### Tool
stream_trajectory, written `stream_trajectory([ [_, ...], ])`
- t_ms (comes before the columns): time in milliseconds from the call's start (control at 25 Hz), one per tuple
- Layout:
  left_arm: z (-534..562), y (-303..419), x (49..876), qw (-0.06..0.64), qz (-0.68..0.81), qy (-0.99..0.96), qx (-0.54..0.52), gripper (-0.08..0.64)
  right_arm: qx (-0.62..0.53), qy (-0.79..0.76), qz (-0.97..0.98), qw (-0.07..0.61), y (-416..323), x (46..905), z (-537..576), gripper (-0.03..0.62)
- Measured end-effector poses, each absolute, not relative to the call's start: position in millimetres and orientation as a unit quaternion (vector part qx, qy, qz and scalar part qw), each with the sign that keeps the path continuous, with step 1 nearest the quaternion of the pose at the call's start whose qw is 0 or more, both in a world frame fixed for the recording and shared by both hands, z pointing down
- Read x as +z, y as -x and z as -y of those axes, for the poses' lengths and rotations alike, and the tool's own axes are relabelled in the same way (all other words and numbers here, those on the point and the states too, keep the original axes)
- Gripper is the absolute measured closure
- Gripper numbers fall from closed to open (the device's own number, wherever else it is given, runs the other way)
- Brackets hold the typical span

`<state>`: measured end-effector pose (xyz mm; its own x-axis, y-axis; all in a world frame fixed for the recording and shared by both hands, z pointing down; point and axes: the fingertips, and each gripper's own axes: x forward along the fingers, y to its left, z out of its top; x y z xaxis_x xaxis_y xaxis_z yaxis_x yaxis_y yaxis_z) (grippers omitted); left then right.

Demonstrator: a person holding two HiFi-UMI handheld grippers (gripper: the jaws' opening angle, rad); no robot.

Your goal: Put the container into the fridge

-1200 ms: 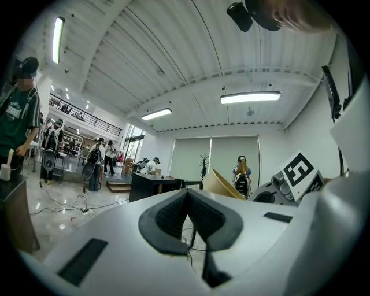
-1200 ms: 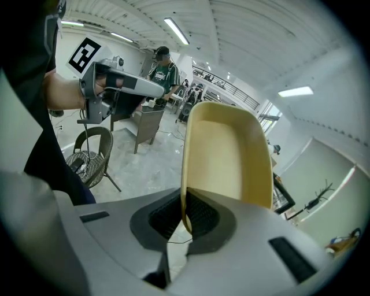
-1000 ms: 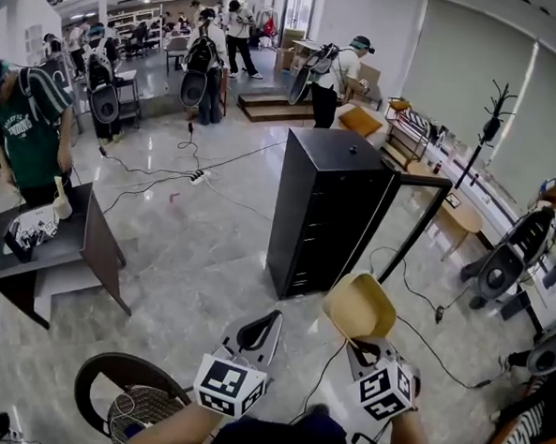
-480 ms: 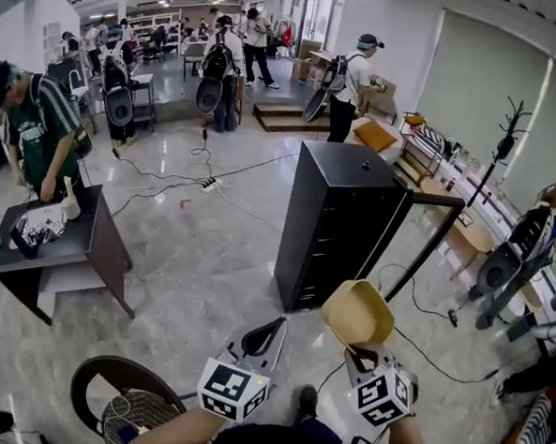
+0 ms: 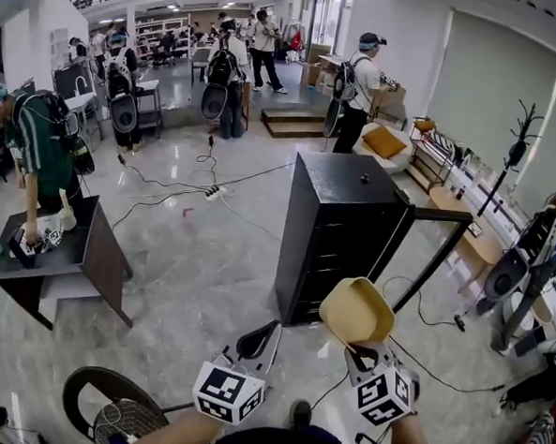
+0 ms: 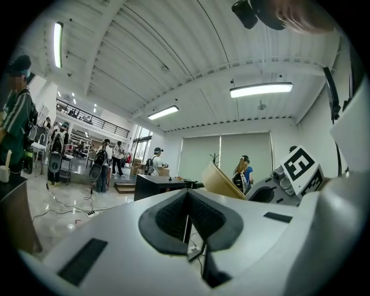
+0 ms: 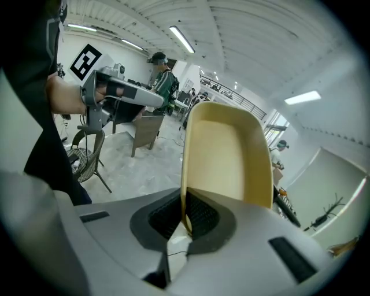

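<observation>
A shallow yellow container (image 5: 357,310) is pinched by its rim in my right gripper (image 5: 357,347), which is shut on it and holds it up in the air. In the right gripper view the container (image 7: 225,156) stands upright out of the shut jaws (image 7: 185,218). Ahead stands the black fridge (image 5: 338,234), its door (image 5: 429,244) swung open to the right. My left gripper (image 5: 258,341) hovers beside the right one, shut with nothing in it. The left gripper view shows its pads (image 6: 173,217) together, with the container (image 6: 221,181) off to the right and the fridge (image 6: 159,185) behind.
A black table (image 5: 79,251) with small items stands at the left, a person bent over it. A round wicker chair (image 5: 116,411) sits near my left side. Cables (image 5: 181,187) trail across the glossy floor. Several people with backpacks stand at the back. A coat stand (image 5: 506,174) is at the right.
The head view has shifted, so the fridge now sits a little lower and further right in the picture. Both grippers stay as they were, with the container still gripped.
</observation>
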<state>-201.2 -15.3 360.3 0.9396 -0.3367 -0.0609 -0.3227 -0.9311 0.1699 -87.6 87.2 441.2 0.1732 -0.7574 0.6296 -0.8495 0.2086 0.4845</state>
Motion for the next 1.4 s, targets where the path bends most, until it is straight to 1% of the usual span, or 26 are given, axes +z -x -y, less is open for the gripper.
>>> stream_trajectory([
  [320, 26.2, 137.1, 363.7, 0.074, 0.168, -0.983, -0.031, 0.558, 0.054, -0.621, 0.649, 0.437, 29.4, 446.1, -75.0, 0.575],
  [880, 36.5, 38.7, 357.7, 0.067, 0.216, -0.974, -0.023, 0.558, 0.038, -0.599, 0.67, 0.437, -68.1, 441.9, -69.6, 0.575],
  [1400, 37.6, -15.0, 366.2, 0.068, 0.238, -0.969, -0.013, 0.558, 0.029, -0.578, 0.689, 0.436, -126.3, 451.7, -56.9, 0.574],
])
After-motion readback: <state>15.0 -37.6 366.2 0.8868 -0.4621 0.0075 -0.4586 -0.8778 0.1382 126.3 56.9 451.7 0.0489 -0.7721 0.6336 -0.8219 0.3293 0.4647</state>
